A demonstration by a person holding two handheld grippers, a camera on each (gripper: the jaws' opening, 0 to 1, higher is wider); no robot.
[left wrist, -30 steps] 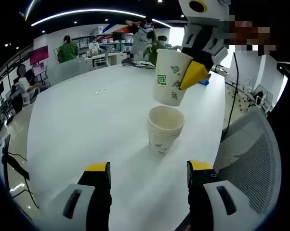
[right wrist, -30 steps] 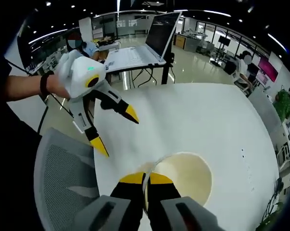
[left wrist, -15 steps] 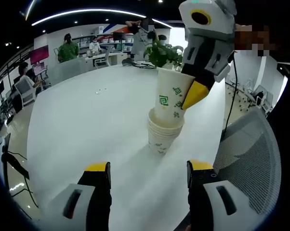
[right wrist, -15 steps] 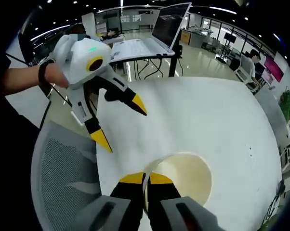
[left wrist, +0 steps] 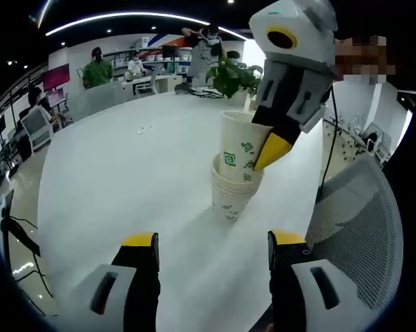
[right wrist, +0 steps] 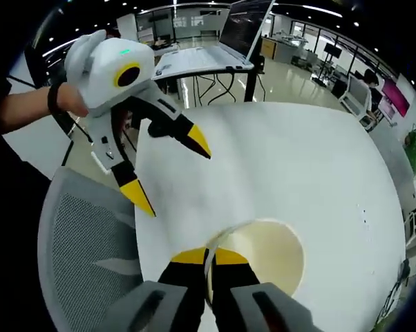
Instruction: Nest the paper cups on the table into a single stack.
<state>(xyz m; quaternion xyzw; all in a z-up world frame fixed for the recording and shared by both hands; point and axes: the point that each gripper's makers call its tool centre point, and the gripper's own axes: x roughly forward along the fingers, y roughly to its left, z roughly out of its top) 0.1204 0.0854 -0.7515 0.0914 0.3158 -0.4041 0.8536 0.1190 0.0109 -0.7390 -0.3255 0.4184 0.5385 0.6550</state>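
Note:
A stack of white paper cups with green marks [left wrist: 230,199] stands on the white round table [left wrist: 125,173]. One more paper cup [left wrist: 235,149] sits partway down inside the top of the stack, tilted slightly. My right gripper [left wrist: 267,146] comes down from the upper right and is shut on that cup's rim, one yellow finger outside the wall. In the right gripper view its jaws [right wrist: 208,257] pinch the rim, and the cup's pale mouth [right wrist: 267,252] opens just beyond. My left gripper [left wrist: 213,242] is open and holds nothing, near the table's edge in front of the stack; it also appears as the left gripper [right wrist: 168,169] held by a hand.
A grey mesh chair [left wrist: 353,214] stands close at the table's edge, also seen as the chair [right wrist: 83,242]. A potted plant [left wrist: 235,75] is behind the stack. A laptop [right wrist: 215,48] sits on a stand beyond the table. People are at desks far off.
My right gripper has brought the held cup down from above the stack and into its top cup. The left gripper has stayed open in about the same place.

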